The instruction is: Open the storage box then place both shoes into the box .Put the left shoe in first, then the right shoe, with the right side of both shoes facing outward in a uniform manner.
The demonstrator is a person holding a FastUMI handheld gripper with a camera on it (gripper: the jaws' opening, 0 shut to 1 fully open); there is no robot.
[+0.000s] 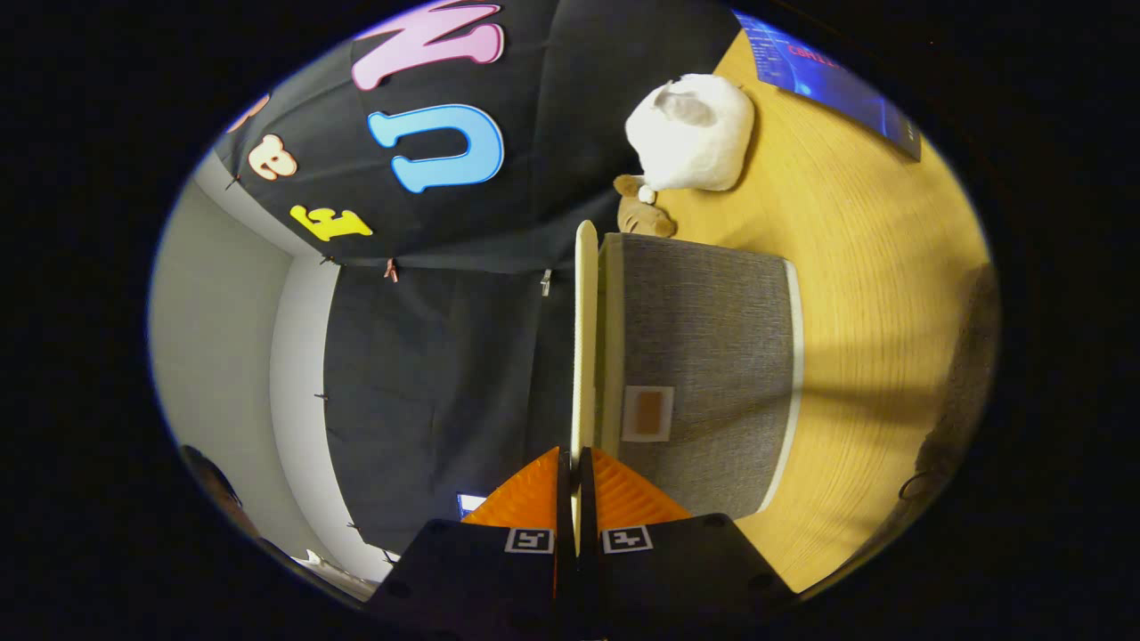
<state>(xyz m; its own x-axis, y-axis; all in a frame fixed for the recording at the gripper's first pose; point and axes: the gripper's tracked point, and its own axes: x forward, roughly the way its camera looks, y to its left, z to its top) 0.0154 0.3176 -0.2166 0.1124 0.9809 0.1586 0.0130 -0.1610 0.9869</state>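
Observation:
The view is rolled on its side, so the wooden table [873,294] stands to the right of the fingers. A grey fabric storage box [712,356] with pale trim and a small tan patch on its wall sits on the table just ahead of the fingers. Its thin cream lid [585,338] shows edge-on, running straight out from between the fingers. A narrow gap separates the lid from the box's rim. My gripper [574,456] is shut on the lid's near edge, with one finger on each face.
Beyond the box, a white plush toy [693,133] lies on the table with a small brown plush [643,214] beside it. A lit screen [833,80] stands at the table's far side. A dark grey blurred shape [969,383] lies on the table off to the side.

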